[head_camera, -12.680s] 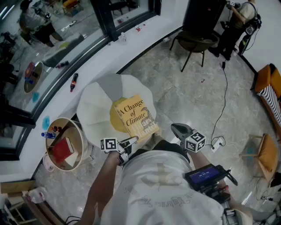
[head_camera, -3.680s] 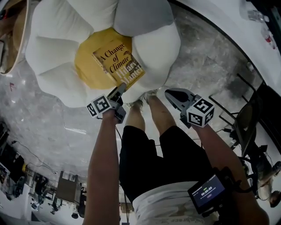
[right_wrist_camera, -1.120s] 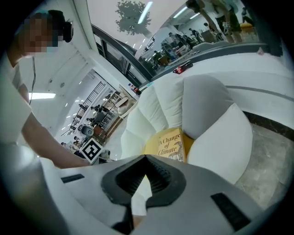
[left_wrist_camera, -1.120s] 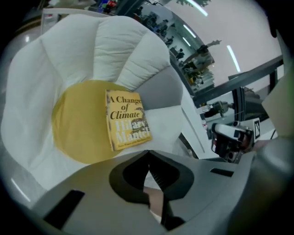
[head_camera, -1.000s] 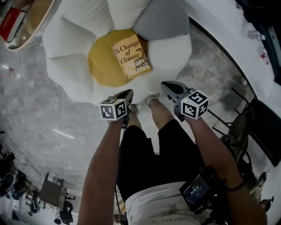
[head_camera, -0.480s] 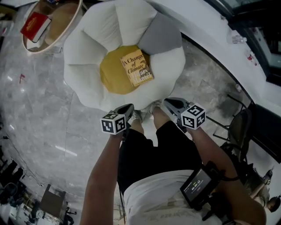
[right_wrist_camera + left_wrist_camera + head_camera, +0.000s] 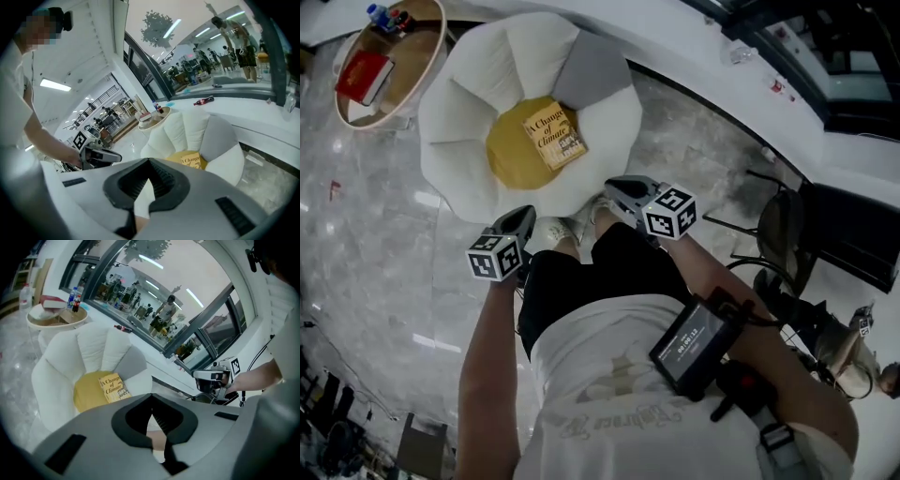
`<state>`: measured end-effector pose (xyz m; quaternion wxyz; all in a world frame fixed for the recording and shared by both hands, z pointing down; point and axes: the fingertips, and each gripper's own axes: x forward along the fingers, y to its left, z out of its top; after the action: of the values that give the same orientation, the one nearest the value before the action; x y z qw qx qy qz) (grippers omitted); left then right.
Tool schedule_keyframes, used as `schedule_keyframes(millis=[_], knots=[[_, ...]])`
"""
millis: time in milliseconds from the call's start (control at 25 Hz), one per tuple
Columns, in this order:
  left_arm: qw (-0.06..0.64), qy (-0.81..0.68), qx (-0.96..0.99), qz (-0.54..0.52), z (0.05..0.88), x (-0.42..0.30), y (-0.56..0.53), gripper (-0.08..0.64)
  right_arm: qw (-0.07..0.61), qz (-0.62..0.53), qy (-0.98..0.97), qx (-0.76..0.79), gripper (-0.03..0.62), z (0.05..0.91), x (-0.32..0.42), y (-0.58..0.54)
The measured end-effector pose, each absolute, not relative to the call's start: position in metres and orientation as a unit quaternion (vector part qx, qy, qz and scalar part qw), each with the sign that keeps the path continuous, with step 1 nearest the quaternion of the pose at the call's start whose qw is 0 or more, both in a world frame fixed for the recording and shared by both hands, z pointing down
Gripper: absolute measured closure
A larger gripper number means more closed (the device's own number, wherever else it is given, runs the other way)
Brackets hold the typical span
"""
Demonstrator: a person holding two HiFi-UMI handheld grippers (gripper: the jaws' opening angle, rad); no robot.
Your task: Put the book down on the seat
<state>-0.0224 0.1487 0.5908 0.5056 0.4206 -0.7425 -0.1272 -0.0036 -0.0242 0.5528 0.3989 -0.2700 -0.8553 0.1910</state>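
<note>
Nearest, the left hand-held gripper (image 7: 523, 216) has its jaws pressed together on nothing. The right hand-held gripper (image 7: 615, 186) is closed the same way, also empty. Both hang above the person's shoes, well apart from the book (image 7: 554, 136).

The book lies flat, cover up, on the yellow centre (image 7: 508, 157) of the flower-shaped seat (image 7: 459, 84). It sits askew, toward the side of the grey petal (image 7: 592, 70), so the task looks done. It appears to be a thin paperback: probably light, stiff enough to stay flat yet liable to bend if pinched at one corner. Its cover may be smooth and slippery. A hold across the spine or the middle of a long edge would likely serve best, and the soft cushion should let a jaw slip beneath.

The cover reads "A Change of Climate"; the smaller print below is too small to read.

Farther off, a round tabletop (image 7: 442, 42) carries a red book (image 7: 364, 77), whose lettering I cannot make out.
</note>
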Motion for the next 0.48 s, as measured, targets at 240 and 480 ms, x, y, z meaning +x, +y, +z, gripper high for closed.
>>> schedule_keyframes(millis=[240, 480], knots=[[0.465, -0.759, 0.439, -0.123, 0.538, -0.029, 0.147, 0.549, 0.361, 0.175, -0.873, -0.278, 0.578, 0.501, -0.005, -0.015], [0.448, -0.769, 0.438, -0.128, 0.5, -0.024, 0.151, 0.549, 0.333, 0.168, -0.883, -0.285, 0.578, 0.457, 0.005, -0.006]])
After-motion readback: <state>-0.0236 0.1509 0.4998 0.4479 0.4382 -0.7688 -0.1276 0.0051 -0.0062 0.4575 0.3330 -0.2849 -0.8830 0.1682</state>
